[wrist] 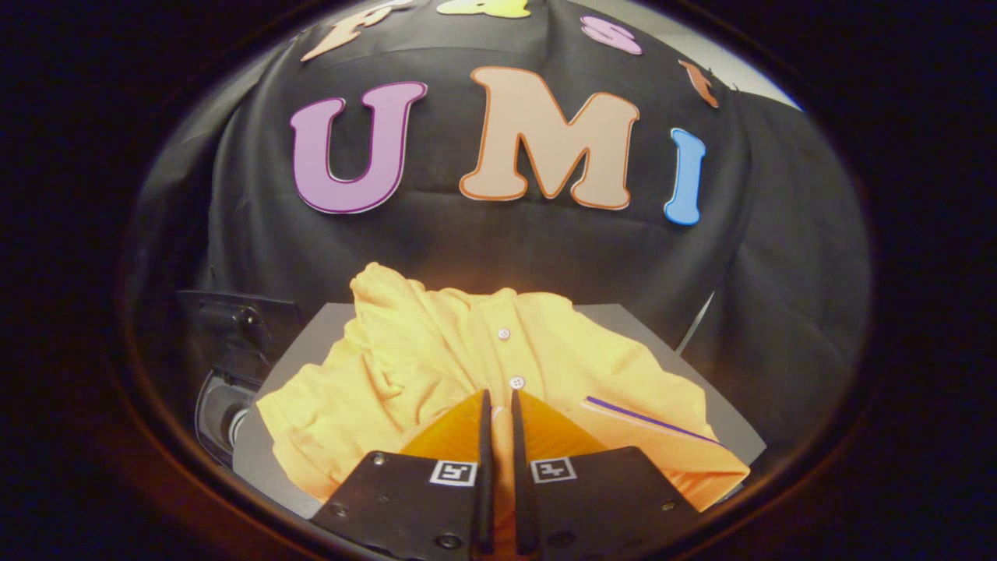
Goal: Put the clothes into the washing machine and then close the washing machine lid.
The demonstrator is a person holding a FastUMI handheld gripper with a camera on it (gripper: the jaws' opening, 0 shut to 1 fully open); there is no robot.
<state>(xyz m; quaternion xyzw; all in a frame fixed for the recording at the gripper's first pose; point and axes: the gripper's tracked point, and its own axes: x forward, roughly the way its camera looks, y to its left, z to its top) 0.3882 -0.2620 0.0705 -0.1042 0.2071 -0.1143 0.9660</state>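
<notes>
Two fingers point(498, 397) of mine pinch nearly together on the yellow shirt point(436, 351) heaped on the grey table point(732, 425); I judge the pickup underway, next lifting it left toward the washing machine point(226, 405).

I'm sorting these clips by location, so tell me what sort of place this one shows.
Probably a staged recording booth set up for laundry, not a real home: black cloth wall, a yellow shirt on a grey surface, the gripper nearly shut on its fabric.
</notes>
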